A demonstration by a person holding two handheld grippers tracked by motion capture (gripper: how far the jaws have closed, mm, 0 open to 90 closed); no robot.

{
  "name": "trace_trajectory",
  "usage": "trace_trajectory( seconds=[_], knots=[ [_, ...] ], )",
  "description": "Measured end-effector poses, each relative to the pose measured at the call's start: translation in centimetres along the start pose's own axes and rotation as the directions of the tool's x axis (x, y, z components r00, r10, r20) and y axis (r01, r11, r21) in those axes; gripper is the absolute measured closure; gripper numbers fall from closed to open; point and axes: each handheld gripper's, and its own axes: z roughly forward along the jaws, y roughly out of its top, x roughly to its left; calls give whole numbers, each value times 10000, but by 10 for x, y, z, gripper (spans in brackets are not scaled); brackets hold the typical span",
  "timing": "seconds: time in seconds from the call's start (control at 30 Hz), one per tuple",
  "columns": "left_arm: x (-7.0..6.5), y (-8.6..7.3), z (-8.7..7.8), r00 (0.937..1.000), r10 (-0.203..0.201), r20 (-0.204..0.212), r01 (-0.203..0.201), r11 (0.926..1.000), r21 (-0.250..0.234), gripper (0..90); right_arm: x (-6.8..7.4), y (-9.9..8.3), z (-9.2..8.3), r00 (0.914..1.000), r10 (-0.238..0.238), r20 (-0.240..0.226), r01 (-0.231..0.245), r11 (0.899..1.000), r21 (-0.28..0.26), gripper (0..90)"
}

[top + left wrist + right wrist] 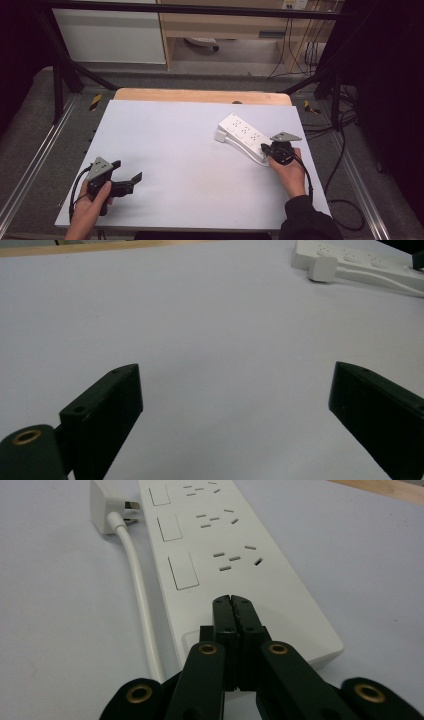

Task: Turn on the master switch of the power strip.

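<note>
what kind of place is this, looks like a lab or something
Probably a lab or recording workspace, not a home. A black metal frame surrounds the table, loose cables hang by the wooden furniture behind, and a person works hand-held grippers over a white power strip.

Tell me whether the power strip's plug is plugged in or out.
Out: the plug lies on the table beside the power strip, prongs bare.

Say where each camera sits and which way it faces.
High view: above the person's side, looking forward and down; both hands, left gripper, right gripper.
Left gripper view: rides it, skimming the table between open jaws.
Right gripper view: rides it, shut jaws over the power strip.
Shared: strip and its plug in all.
</note>
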Motion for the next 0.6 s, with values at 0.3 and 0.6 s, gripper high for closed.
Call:
trace_trajectory(
  seconds=[0.3,0.6],
  knots=[
    [0,0,0,10000,-3,-28,4,10000,33,72,0,0,0,9999,106,-6,-106,9999,25,900],
    [2,-1,-1,10000,-37,-67,37,10000,7,72,1,0,0,9993,359,-42,-359,9993,75,900]
  ],
)
